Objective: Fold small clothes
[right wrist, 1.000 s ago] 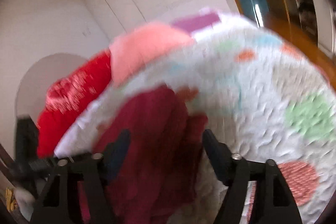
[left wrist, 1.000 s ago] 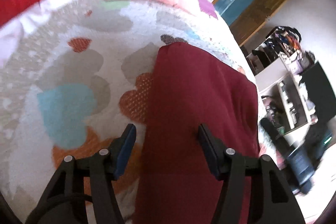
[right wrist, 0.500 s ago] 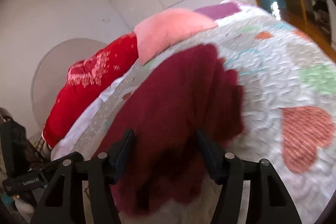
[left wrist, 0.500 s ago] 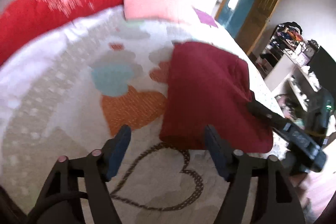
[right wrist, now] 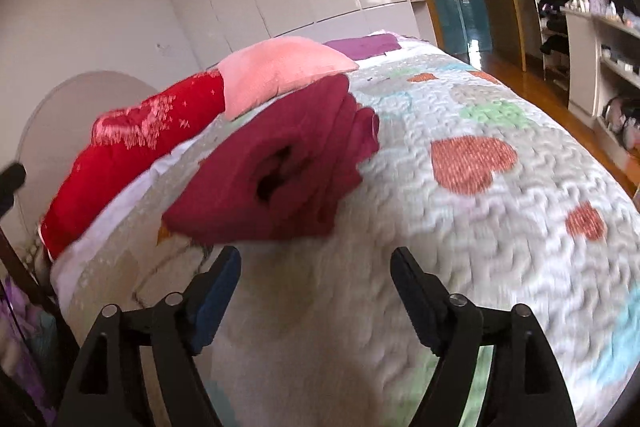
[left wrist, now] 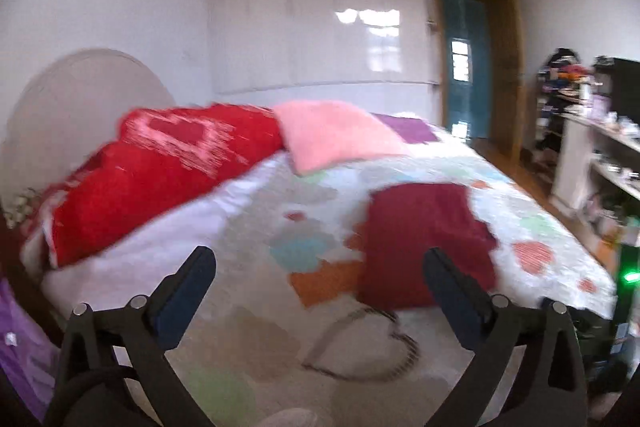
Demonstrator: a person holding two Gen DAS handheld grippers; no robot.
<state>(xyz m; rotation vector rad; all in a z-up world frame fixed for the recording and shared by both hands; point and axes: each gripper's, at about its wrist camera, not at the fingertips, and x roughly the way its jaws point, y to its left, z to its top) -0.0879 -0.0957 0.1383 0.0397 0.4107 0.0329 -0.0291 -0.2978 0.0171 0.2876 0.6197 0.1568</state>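
Note:
A dark red garment point(left wrist: 420, 239) lies folded into a compact rectangle on the heart-patterned quilt point(left wrist: 256, 223). My left gripper point(left wrist: 320, 263) is open and held back above the near edge of the bed, with the garment ahead and to its right. In the right wrist view the same dark red garment point(right wrist: 280, 163) shows its layered open end. My right gripper point(right wrist: 316, 259) is open just short of it, holding nothing.
A red heart cushion point(left wrist: 160, 163) and a pink pillow point(left wrist: 332, 131) lie at the head of the bed, with a purple cloth point(left wrist: 408, 129) behind. White shelves point(left wrist: 592, 163) with clutter stand on the right, past wooden floor. A teal door point(left wrist: 460, 67) is at the far wall.
Both grippers have drawn back and up from the garment, which now lies free on the quilt. The left view rose from looking down at the cloth to showing the whole room.

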